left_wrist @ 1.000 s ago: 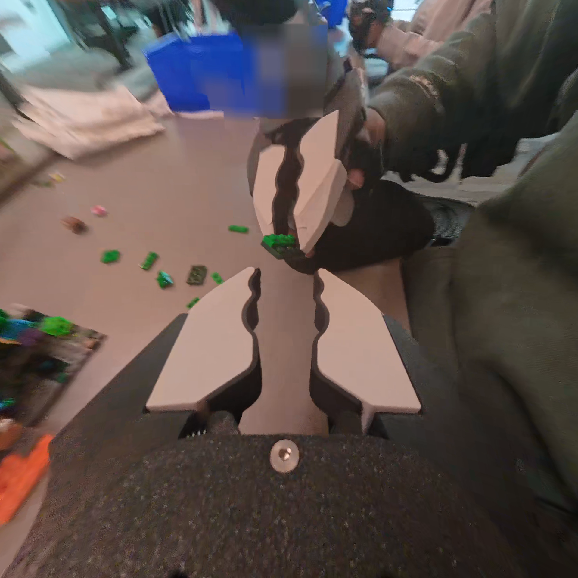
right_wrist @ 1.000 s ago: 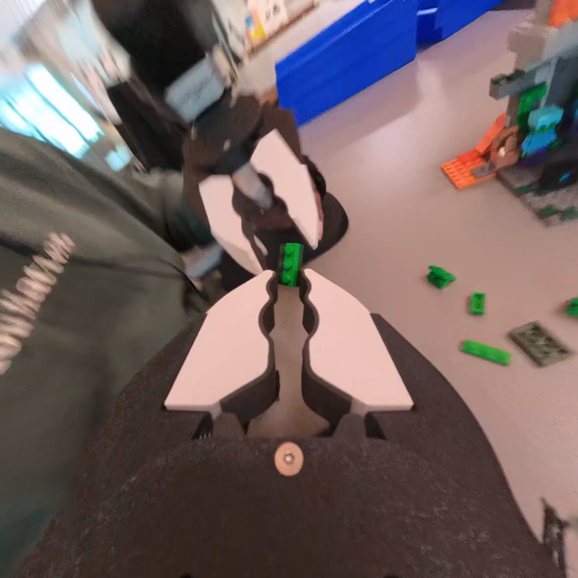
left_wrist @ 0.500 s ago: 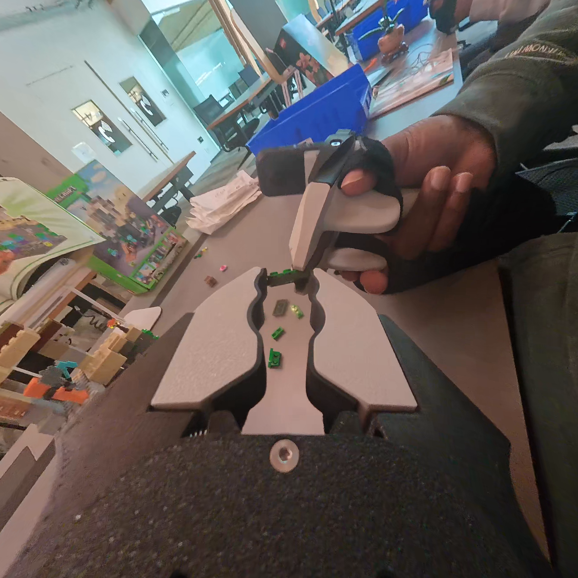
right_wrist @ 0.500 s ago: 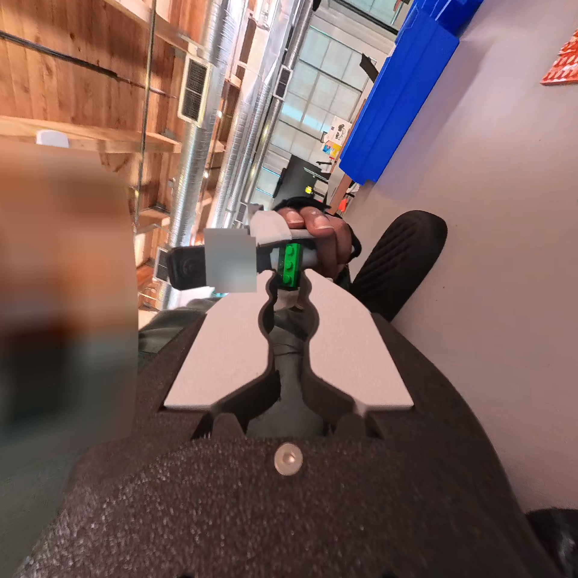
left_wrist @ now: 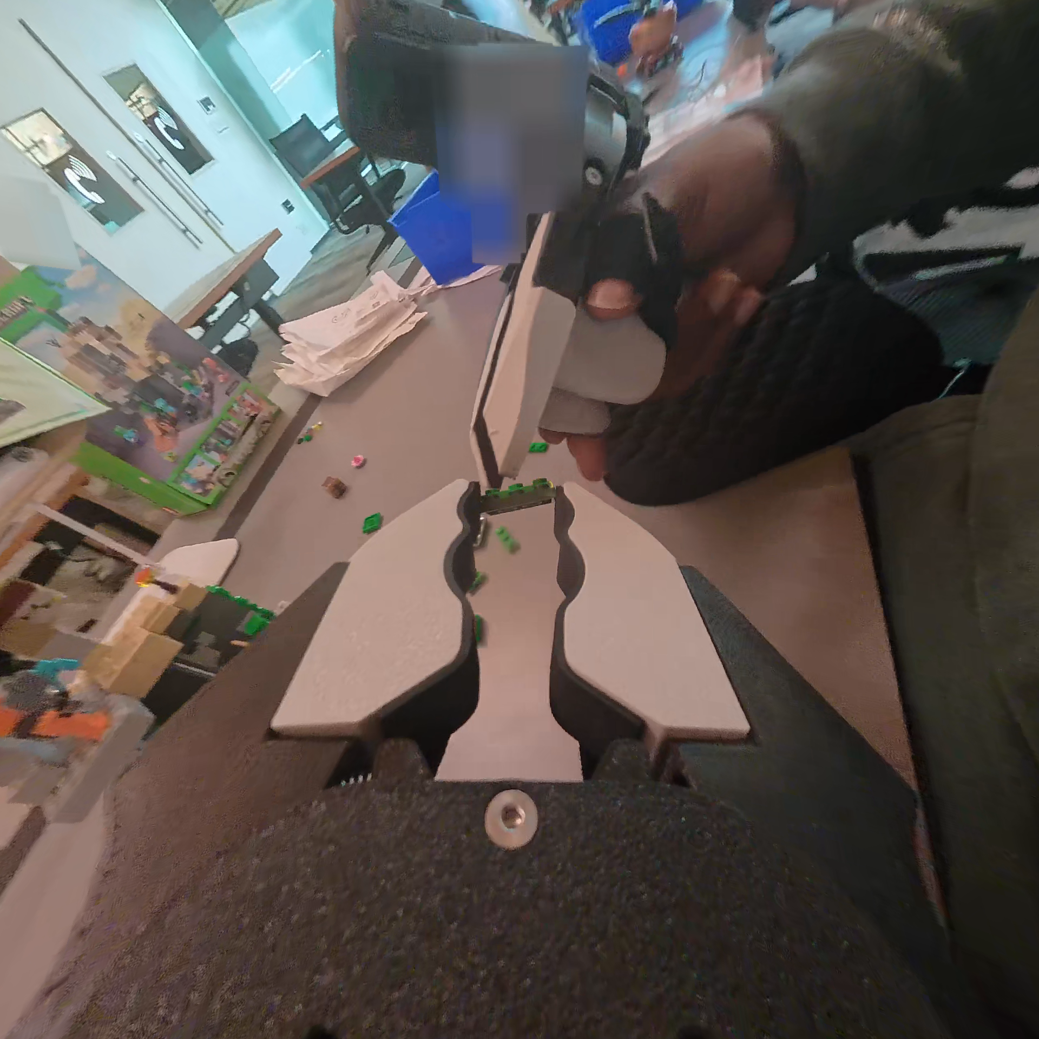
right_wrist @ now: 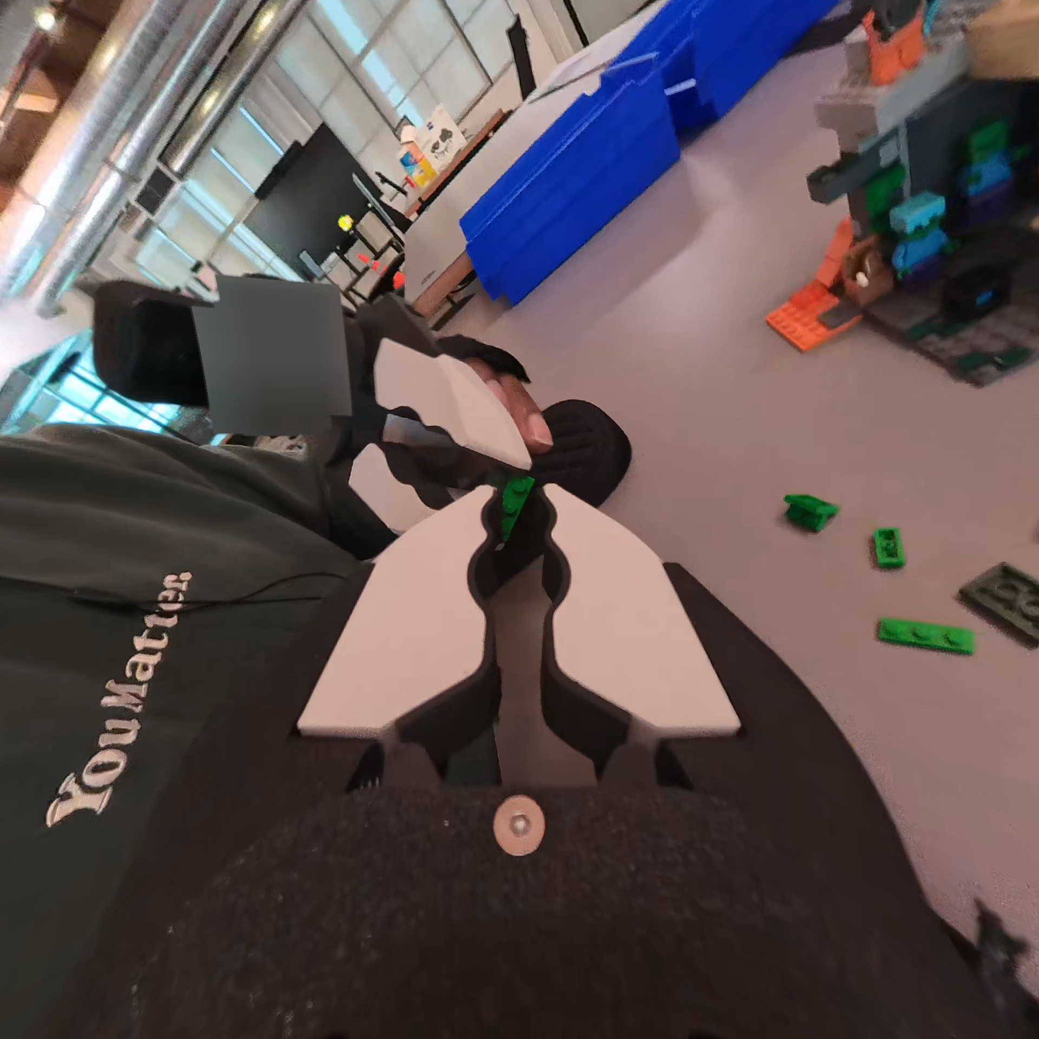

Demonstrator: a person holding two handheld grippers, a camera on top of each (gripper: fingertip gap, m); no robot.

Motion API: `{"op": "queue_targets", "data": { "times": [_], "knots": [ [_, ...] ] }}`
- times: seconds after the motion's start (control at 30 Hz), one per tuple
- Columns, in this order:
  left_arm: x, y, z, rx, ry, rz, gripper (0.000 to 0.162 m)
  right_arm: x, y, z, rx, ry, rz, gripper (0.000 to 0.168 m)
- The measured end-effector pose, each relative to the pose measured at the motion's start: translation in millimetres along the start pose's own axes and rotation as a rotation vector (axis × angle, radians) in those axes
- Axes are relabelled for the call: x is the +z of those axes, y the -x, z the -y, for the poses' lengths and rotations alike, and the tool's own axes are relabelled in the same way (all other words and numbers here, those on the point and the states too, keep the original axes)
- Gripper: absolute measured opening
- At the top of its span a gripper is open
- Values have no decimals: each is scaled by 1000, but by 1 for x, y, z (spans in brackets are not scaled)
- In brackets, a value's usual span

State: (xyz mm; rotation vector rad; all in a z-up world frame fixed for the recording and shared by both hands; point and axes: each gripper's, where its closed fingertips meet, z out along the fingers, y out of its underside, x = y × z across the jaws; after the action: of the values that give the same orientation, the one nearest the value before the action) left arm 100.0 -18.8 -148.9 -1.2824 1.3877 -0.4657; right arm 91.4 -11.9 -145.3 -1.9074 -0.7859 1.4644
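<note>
Box [left_wrist: 163, 393]: printed toy-set carton at the tabletop's [left_wrist: 759, 562] left edge; its writing is too blurred to read.
Papers [left_wrist: 348, 331]: white stack at the far left edge, beside a blue bin [left_wrist: 433, 225].
Loose bricks: small green pieces [left_wrist: 371, 523] scattered mid-tabletop, with a pink one [left_wrist: 357, 462] and a brown one [left_wrist: 335, 487] nearer the left edge.
Left tongs [left_wrist: 517, 495]: narrow, tips pinching a green-topped plate [left_wrist: 517, 497] held flat above the tabletop.
Right tongs [right_wrist: 517, 495]: narrow, gripping a green brick [right_wrist: 514, 500] on edge; the two tongs meet tip to tip.
Sleeve [right_wrist: 129, 646]: dark green, with pale lettering.
Blue bins [right_wrist: 573, 197]: stacked at the far edge; contents hidden.
Model [right_wrist: 927, 225]: built brick tower at the right edge, with a green strip [right_wrist: 925, 635], a dark plate [right_wrist: 1006, 601] and two green bricks [right_wrist: 888, 546] before it.
</note>
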Motion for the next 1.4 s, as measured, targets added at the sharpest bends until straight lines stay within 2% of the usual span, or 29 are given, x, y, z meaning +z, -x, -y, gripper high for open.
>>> {"op": "queue_targets", "data": {
  "times": [0.3,0.6,0.83,1.07,1.27,1.4],
  "knots": [
    [8,4,-8,149,85,47,25,2,-9,-5,31,58,-87,8],
    [11,-8,-22,221,92,11,24,8,-15,-22,168,112,-45,5],
    [11,-11,-18,238,56,-7,24,5,-12,-23,218,100,25,5],
    [7,-14,-5,193,-31,-29,24,2,0,-20,165,74,120,4],
    [1,-11,10,65,-149,-65,24,-2,11,-10,161,22,265,4],
    [-3,-3,12,-28,-189,-73,24,-3,12,-6,141,-34,294,0]
  ]
}}
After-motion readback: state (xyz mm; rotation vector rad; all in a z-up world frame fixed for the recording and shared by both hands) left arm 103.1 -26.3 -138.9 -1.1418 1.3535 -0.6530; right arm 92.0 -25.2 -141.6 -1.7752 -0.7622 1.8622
